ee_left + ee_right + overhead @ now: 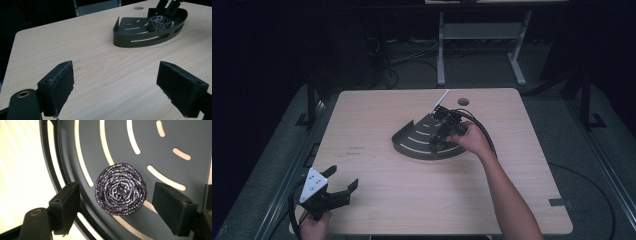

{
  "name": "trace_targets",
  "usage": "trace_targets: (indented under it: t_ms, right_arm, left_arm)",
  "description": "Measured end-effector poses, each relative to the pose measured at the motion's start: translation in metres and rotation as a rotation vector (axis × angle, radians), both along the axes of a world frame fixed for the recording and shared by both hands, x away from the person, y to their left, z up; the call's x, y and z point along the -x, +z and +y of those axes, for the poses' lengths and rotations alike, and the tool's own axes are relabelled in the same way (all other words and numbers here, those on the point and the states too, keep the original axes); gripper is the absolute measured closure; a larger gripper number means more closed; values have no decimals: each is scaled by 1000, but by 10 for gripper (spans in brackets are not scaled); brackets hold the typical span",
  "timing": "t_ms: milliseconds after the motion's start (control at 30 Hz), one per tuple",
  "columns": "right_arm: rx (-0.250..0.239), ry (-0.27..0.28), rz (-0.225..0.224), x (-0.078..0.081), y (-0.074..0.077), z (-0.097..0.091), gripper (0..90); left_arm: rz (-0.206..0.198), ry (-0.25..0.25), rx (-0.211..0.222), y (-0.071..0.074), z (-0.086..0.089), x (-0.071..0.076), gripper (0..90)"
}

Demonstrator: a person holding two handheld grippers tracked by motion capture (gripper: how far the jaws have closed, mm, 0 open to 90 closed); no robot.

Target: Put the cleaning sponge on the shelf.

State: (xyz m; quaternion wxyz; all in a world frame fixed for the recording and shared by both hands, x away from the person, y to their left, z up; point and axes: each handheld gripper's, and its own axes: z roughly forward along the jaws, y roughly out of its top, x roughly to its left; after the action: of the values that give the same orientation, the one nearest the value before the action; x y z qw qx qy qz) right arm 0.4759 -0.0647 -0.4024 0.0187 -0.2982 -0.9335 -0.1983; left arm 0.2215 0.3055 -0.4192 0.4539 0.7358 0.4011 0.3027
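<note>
Your right gripper point(116, 207) has its jaws apart around the scrubber point(121, 189) in the tray point(175, 135) (left gripper point(115, 85) also wide apart).

We see a worktop point(82, 57) of pale wood-look laminate, smooth with a fine straight grain. On it sits a dark, matt, slotted corner tray point(155, 142), perhaps painted metal, though we cannot be sure. Inside lies a scouring pad point(120, 189) of coiled steel wire, shiny and rough. The claw pads point(60, 85) look like matt black rubber, faintly textured and scuffed at the edges.
</note>
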Motion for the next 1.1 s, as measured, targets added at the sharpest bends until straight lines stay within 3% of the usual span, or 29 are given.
trace_targets:
  t_ms: [700, 1100]
  right_arm:
    - [-30, 2, -42, 15, 23, -15, 212]
    - [-42, 0, -52, 25, 22, -28, 211]
  left_arm:
    - [4, -3, -3, -1, -2, 1, 138]
    - [5, -3, -9, -2, -2, 1, 138]
